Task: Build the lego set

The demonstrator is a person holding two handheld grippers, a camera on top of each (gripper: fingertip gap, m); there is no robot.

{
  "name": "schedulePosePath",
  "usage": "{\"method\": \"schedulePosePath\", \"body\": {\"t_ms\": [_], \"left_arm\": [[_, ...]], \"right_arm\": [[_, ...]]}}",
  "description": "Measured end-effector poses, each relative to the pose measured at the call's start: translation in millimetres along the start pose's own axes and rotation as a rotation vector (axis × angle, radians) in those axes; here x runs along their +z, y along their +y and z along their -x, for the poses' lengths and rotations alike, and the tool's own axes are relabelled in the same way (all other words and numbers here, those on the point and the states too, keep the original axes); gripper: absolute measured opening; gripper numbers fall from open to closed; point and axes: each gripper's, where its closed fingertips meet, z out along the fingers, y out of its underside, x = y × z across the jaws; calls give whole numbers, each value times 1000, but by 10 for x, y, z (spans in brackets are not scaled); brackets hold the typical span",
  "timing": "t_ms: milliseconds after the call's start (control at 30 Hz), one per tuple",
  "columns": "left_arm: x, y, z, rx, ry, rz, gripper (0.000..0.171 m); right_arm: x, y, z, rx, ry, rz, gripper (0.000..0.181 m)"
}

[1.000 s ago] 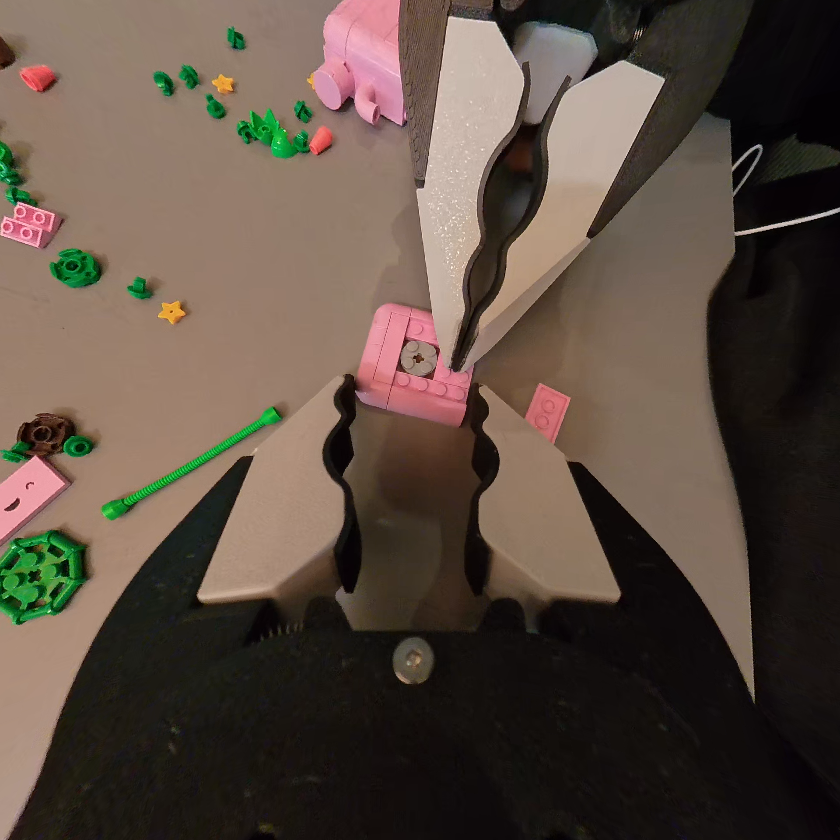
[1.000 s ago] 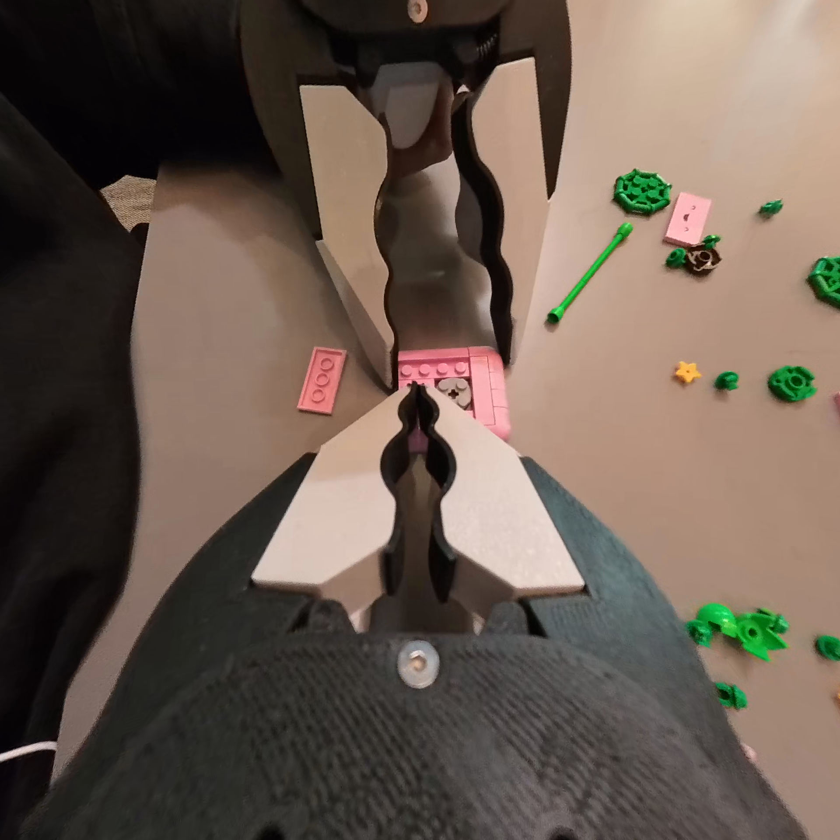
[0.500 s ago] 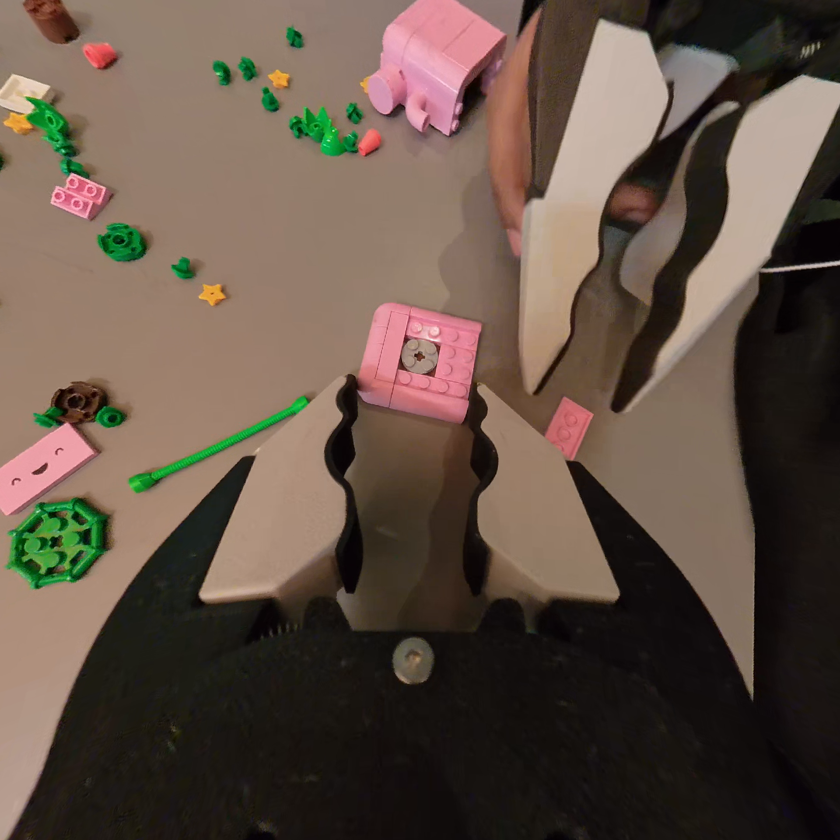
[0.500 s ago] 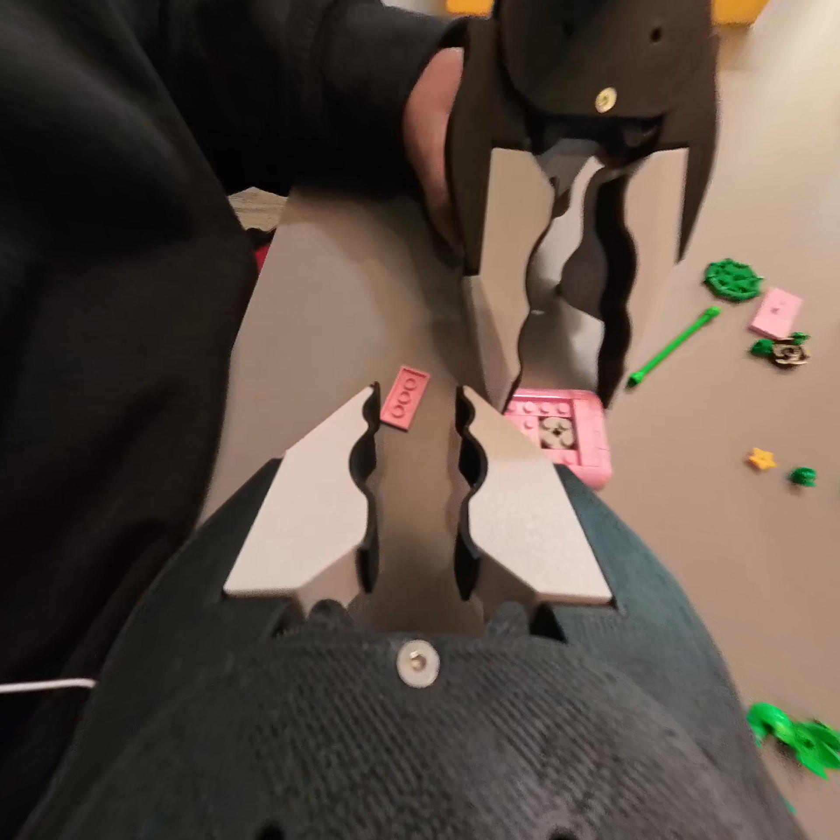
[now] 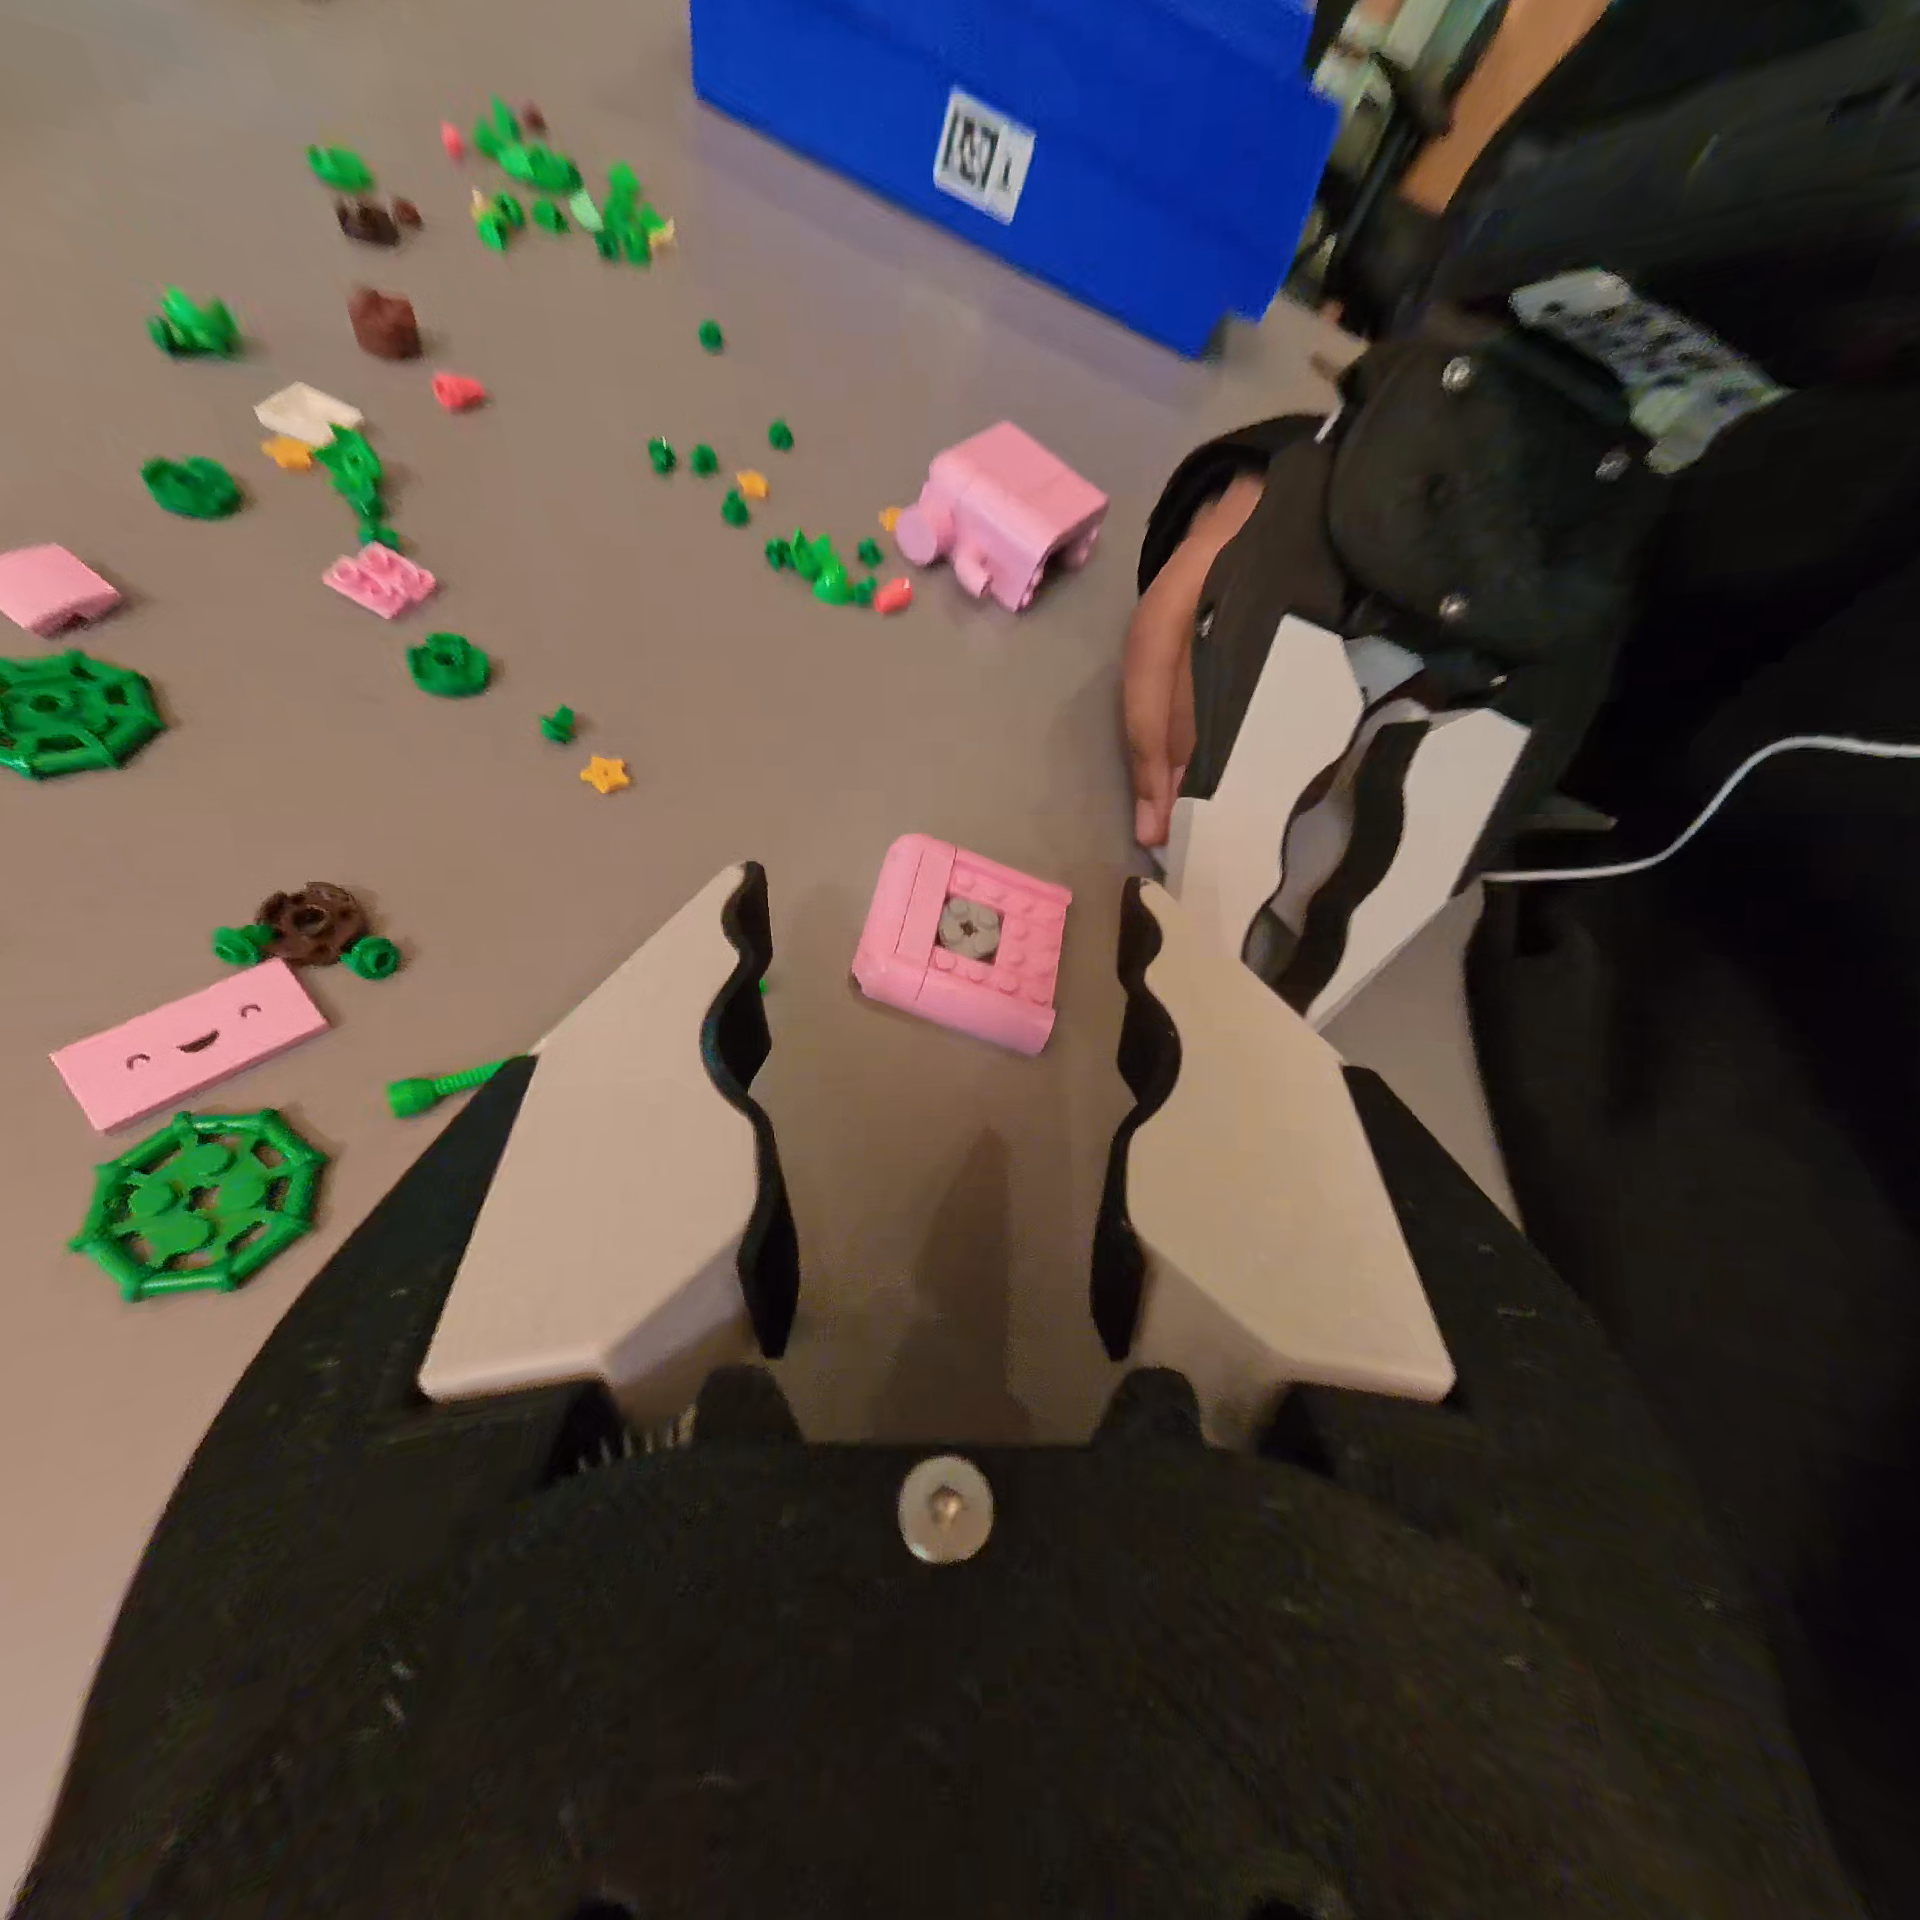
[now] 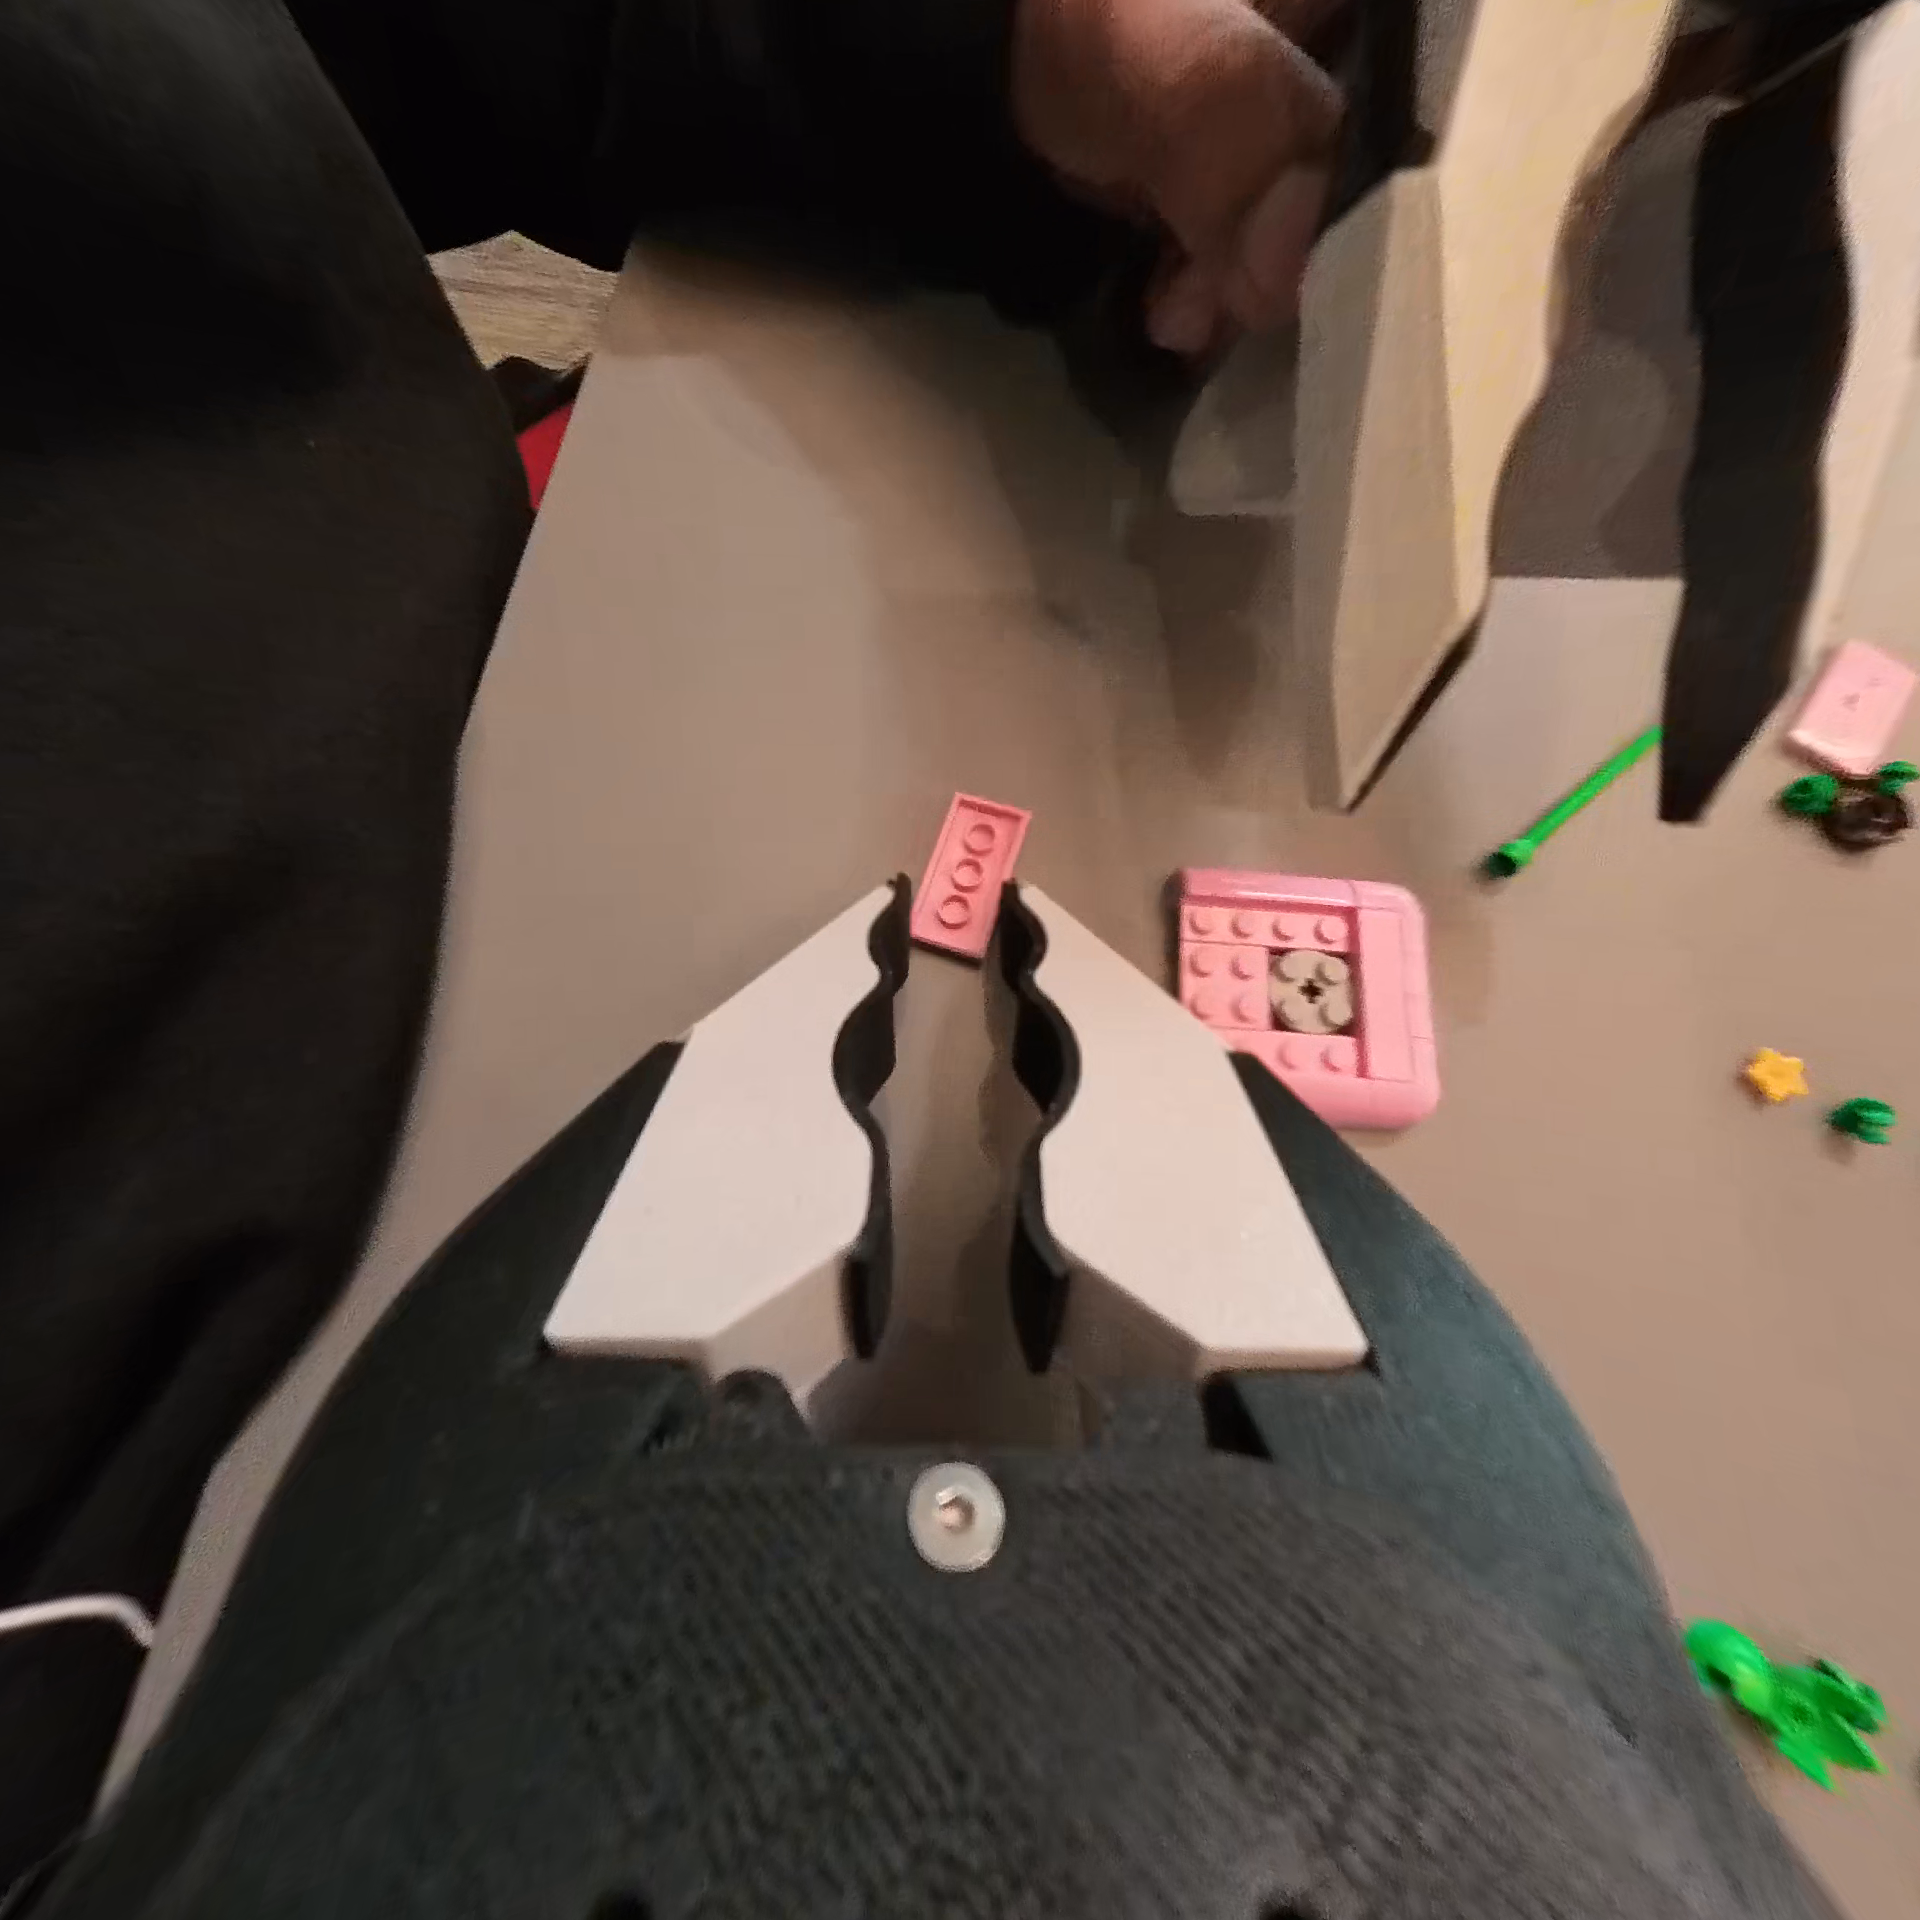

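A pink square assembly (image 5: pixel 961 940) with a grey round stud piece in its middle lies flat on the grey table. My left gripper (image 5: pixel 940 899) is open and hovers over it, with the fingertips on either side and not touching. The assembly also shows in the right wrist view (image 6: pixel 1304 992). A small pink three-stud plate (image 6: pixel 968 883) lies flat on the table. My right gripper (image 6: pixel 953 896) is open by a narrow gap, its tips on either side of the plate's near end. The right gripper (image 5: pixel 1283 971) stands to the right of the assembly. The left gripper (image 6: pixel 1517 805) shows blurred above.
A blue bin (image 5: pixel 997 135) stands at the back. A larger pink build (image 5: pixel 1003 514), a pink face tile (image 5: pixel 187 1039), green web pieces (image 5: pixel 197 1205), a green rod (image 6: pixel 1569 805) and several small green and yellow bits lie to the left. Dark sleeves and the table edge (image 6: pixel 540 582) are at the right.
My right gripper left the assembly, opened, moved to the small pink plate and narrowed around it. My left gripper opened wider and lifted away from the assembly.
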Motion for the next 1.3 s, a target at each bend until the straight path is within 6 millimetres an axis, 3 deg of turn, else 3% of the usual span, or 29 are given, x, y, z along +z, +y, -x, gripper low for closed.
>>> {"method": "schedulePosePath", "body": {"t_ms": [233,333,433,567,667,833,967,1167,1300], "left_arm": [[-115,-211,56,19,-53,-154,63],[-229,-360,-46,11,22,-257,63],[-317,-475,-300,56,154,-336,63],[-243,-406,-489,130,218,-287,57],[-169,-339,-528,187,196,-242,47],[-159,-310,-541,208,195,-224,12],[-168,-305,-542,205,204,-222,4],[-153,-280,-457,107,215,-200,0],[-106,-234,-287,-91,219,-173,0]], "right_arm": [[-364,-256,-410,104,166,-212,15],[-531,-338,-517,221,149,-326,15],[-667,-464,-501,371,13,-473,15],[-769,-566,-455,532,-173,-598,15],[-770,-584,-434,643,-285,-633,15],[-742,-586,-412,745,-390,-653,14],[-709,-586,-370,750,-412,-633,15],[-796,-614,-554,522,-95,-640,29],[-897,-606,-707,92,397,-520,42]]}}
